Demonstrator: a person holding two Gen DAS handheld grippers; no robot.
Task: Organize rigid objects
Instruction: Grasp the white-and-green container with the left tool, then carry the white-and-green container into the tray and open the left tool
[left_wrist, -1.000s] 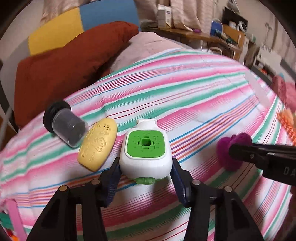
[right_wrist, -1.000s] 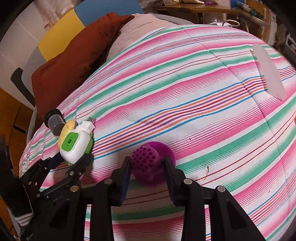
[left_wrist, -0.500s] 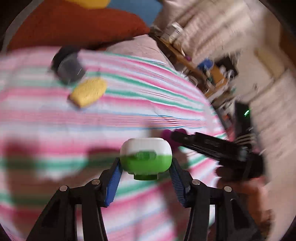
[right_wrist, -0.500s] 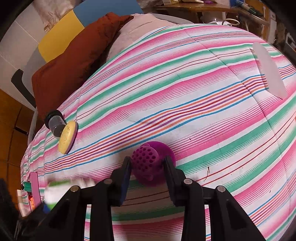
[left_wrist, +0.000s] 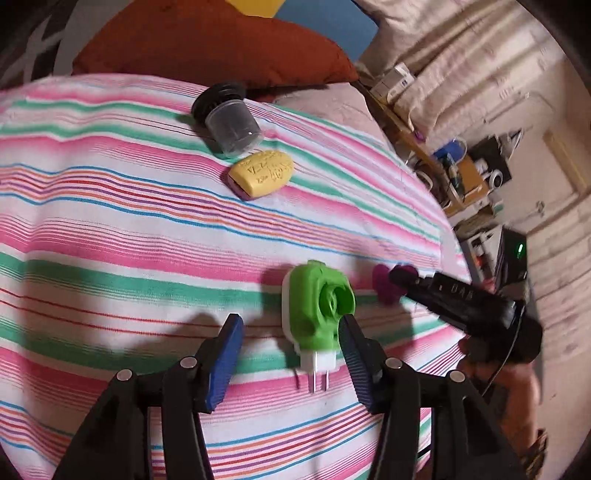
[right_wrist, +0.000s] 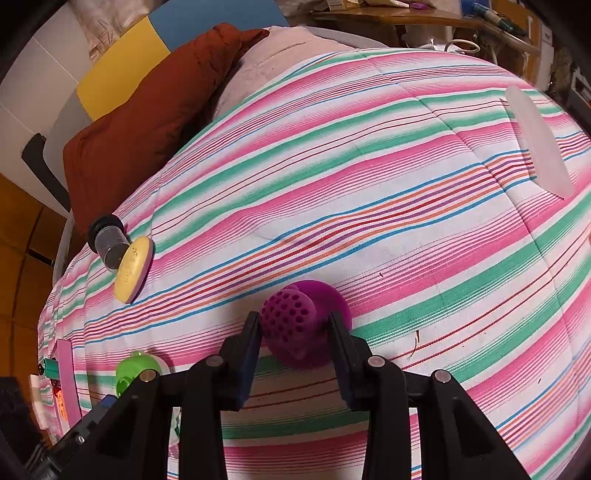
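A green and white plug-in device (left_wrist: 317, 314) lies on the striped bedspread (left_wrist: 129, 236), prongs toward the camera, beside the right finger of my left gripper (left_wrist: 290, 349), whose jaws stand open around it. It peeks into the right wrist view (right_wrist: 135, 371) too. My right gripper (right_wrist: 293, 345) is shut on a purple perforated ball-shaped object (right_wrist: 295, 325); the purple object (left_wrist: 384, 286) shows past the plug. A yellow oval block (left_wrist: 262, 173) and a clear jar with black lid (left_wrist: 227, 118) lie together farther back.
A rust-red pillow (right_wrist: 147, 122) lies at the bed's head. A translucent white lid (right_wrist: 539, 144) lies on the right of the bedspread. A cluttered desk (left_wrist: 454, 173) stands beyond the bed. Pink and green items (right_wrist: 62, 384) lie at the left bed edge.
My left gripper carried the plug-in device away from the yellow block, toward the purple object, then opened and let it go on the bedspread. My right gripper stayed shut on the purple object.
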